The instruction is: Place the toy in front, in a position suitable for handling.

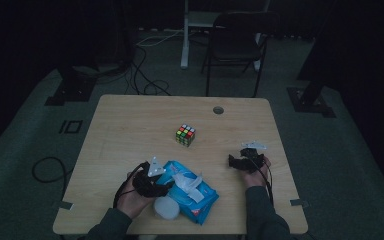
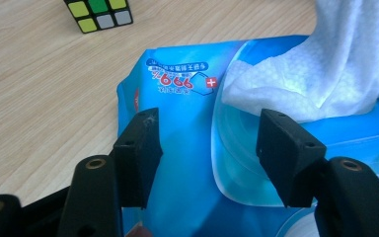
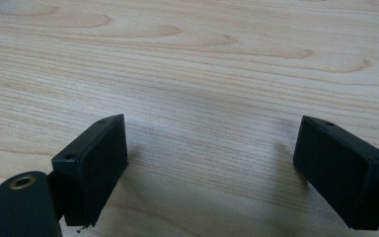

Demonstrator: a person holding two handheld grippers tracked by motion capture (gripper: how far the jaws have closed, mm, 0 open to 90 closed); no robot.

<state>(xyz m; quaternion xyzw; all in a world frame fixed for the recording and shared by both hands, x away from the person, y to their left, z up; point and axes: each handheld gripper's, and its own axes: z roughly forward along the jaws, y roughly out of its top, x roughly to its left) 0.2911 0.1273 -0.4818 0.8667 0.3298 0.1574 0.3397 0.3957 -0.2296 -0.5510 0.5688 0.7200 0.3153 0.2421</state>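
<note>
High view: the blue plastic wet-wipe pack [image 1: 196, 192] lies at the near edge of the light wooden table [image 1: 130, 125], touching the right side of the left gripper [image 1: 152, 184]. The right gripper [image 1: 242, 161] rests well apart, to the right.

Left gripper view: jaws spread, unclamped, over the pack; a white wipe [image 2: 325, 74] protrudes beyond them.

Right gripper view: jaws spread over bare wood.
</note>
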